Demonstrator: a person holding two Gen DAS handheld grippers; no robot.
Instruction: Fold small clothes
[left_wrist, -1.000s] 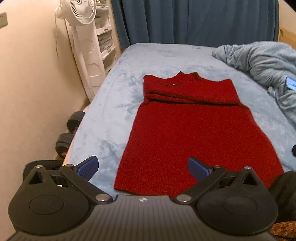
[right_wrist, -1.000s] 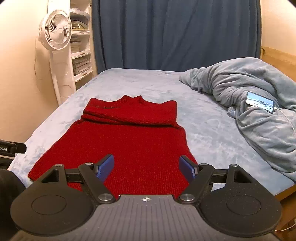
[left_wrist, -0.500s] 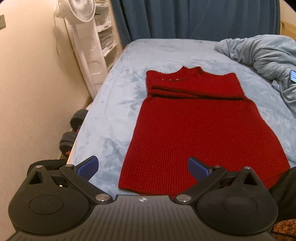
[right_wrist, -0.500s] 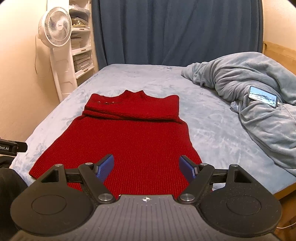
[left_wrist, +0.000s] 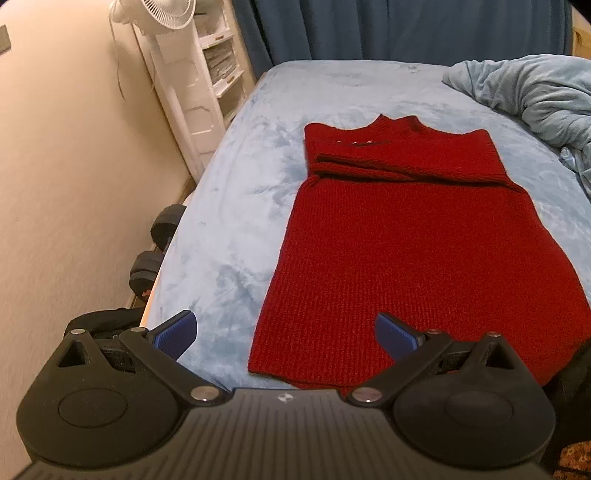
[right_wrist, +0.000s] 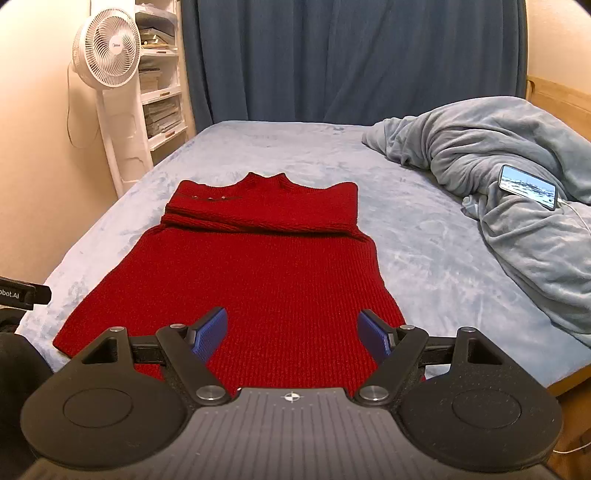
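A red knit sweater (left_wrist: 413, 243) (right_wrist: 251, 277) lies flat on the pale blue bed (left_wrist: 240, 206) (right_wrist: 424, 243), collar at the far end, sleeves folded across the chest, hem nearest me. My left gripper (left_wrist: 286, 338) stands open above the hem's left corner, holding nothing. Over the hem's right part my right gripper (right_wrist: 293, 332) hovers open, with only the knit showing between its blue pads (right_wrist: 208, 332).
A crumpled blue blanket (right_wrist: 509, 192) with a phone (right_wrist: 527, 186) on it fills the bed's right side. At the left stand a white fan (right_wrist: 110, 70), white shelves (left_wrist: 218, 66) and dumbbells (left_wrist: 155, 254) on the floor by the wall. A dark curtain (right_wrist: 351, 59) hangs behind.
The left gripper has eased forward and down toward the hem's left corner, tilting a little further down. The right gripper has stayed put. Both stay open.
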